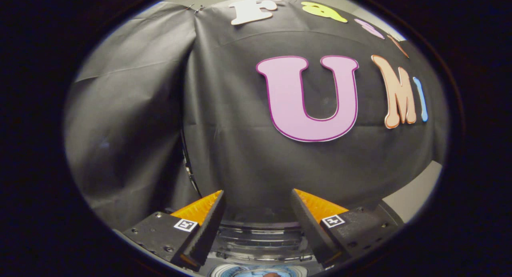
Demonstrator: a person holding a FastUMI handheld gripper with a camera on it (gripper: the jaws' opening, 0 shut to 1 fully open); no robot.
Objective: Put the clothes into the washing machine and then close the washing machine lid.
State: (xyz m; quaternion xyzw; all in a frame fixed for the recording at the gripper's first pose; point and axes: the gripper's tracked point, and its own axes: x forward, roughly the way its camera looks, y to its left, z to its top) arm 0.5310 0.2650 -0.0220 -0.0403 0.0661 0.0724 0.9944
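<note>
Black cloth wall [132, 121] fills the background beyond the gripper [256, 197], whose fingers stand wide apart, holding nothing. Below them sits the washing machine [260, 239], clothes seemingly inside; closing the lid likely comes next.

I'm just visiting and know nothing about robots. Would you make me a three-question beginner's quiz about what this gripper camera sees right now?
1. True or false: the gripper's fingers are clamped on a piece of clothing.
2. What lies between and just below the fingers?
A. a folded towel
B. the washing machine's clear ribbed lid
C. a laundry basket
3. Fill in: beyond the fingers hangs the booth's black ______ wall.

Key
1. False. The fingers stand apart with nothing between them.
2. B. A little of something light blue shows under the lid, too small to identify.
3. cloth
</note>
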